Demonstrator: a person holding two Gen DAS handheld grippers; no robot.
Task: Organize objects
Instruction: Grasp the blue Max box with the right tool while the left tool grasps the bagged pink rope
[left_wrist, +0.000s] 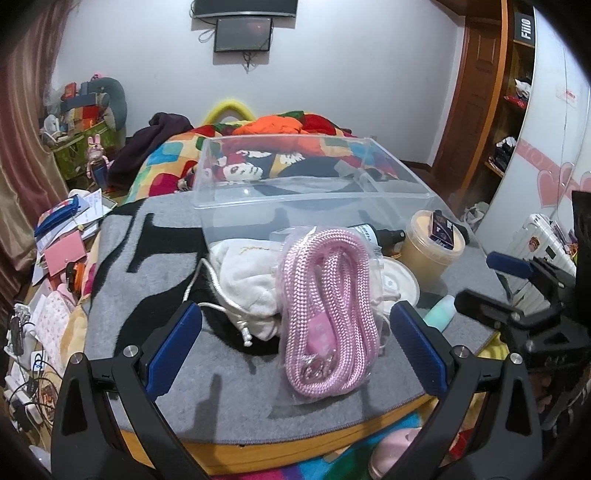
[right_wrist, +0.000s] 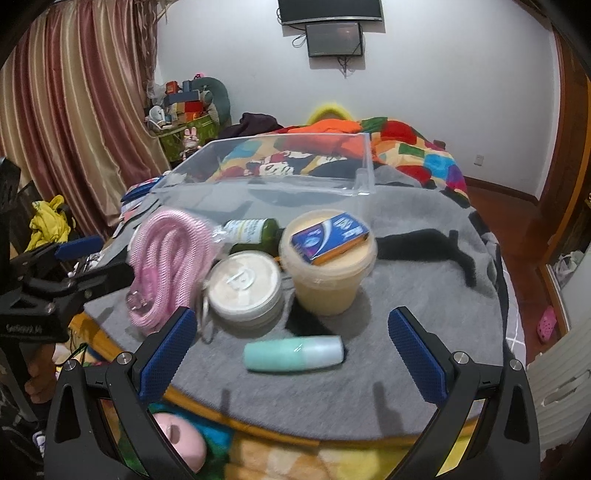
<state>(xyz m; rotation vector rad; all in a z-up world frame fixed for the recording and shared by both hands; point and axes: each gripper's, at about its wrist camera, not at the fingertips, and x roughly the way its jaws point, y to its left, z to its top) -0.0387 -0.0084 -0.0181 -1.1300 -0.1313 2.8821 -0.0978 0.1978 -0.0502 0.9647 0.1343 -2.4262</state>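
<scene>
In the left wrist view, your left gripper (left_wrist: 295, 350) is hanging wide open over the near edge of the table (left_wrist: 236, 398), holding nothing; the bagged pink rope (left_wrist: 327, 317) is lying between its blue pads, touching neither; a white drawstring pouch (left_wrist: 247, 284) is sitting just to the left of the rope, partly under it; the clear plastic bin (left_wrist: 306, 184) is standing behind them at the far side of the table; a dark spray bottle (left_wrist: 376, 234) is lying in front of the bin, beside a yellow tub (left_wrist: 432, 258) that is carrying a small blue box (left_wrist: 445, 227).

In the right wrist view, your right gripper (right_wrist: 291, 350) is also spreading wide and gripping nothing; a mint green bottle (right_wrist: 293, 352) is lying on its side between the fingers, clear of both; a round white tin (right_wrist: 243, 288) is sitting behind it, touching the pink rope; the tub is standing just right of the tin.
</scene>
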